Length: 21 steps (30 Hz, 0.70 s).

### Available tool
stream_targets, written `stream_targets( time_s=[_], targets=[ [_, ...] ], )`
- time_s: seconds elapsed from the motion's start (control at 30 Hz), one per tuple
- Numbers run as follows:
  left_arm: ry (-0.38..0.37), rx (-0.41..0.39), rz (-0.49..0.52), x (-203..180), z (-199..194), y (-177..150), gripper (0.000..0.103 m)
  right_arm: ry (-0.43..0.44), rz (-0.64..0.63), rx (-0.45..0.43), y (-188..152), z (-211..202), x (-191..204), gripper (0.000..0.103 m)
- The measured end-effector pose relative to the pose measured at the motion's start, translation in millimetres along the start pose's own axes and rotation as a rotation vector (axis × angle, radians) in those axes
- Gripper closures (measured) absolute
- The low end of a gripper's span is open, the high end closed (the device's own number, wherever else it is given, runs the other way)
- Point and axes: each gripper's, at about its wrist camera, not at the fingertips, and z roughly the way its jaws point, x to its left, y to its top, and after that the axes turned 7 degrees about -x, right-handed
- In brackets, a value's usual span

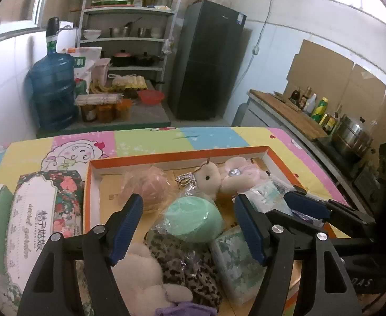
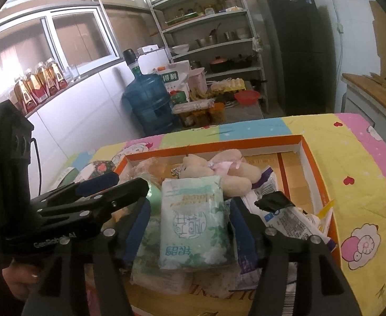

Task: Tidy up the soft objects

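An orange-rimmed shallow box (image 1: 166, 156) on the table holds the soft things. My left gripper (image 1: 188, 198) stands open over it, with a mint-green round item in a clear bag (image 1: 193, 218) between the fingers and untouched. Around it lie a pink bagged ball (image 1: 150, 187), a cream plush bear (image 1: 211, 179), a leopard-print cloth (image 1: 182, 271) and a white plush (image 1: 137, 273). My right gripper (image 2: 190, 202) is open around a green-and-white tissue pack (image 2: 193, 223) lying on other packs, with a gap at the left pad. The bear (image 2: 214, 173) lies beyond it.
Two large tissue packs (image 1: 34, 226) lie left of the box on the cartoon tablecloth (image 2: 351, 158). Behind the table are a blue water jug (image 1: 53, 92), a shelf rack (image 1: 129, 39) and a dark fridge (image 1: 208, 60). A counter with a steel pot (image 1: 351, 134) runs along the right.
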Motion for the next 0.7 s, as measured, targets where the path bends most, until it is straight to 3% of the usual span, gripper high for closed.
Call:
stream_targets(
  time_s=[0.7],
  targets=[
    [0.016, -0.093, 0.04, -6, -62, -3, 0.03, -0.036, -0.007, -0.059, -1, -35, 18, 0.039]
  ],
)
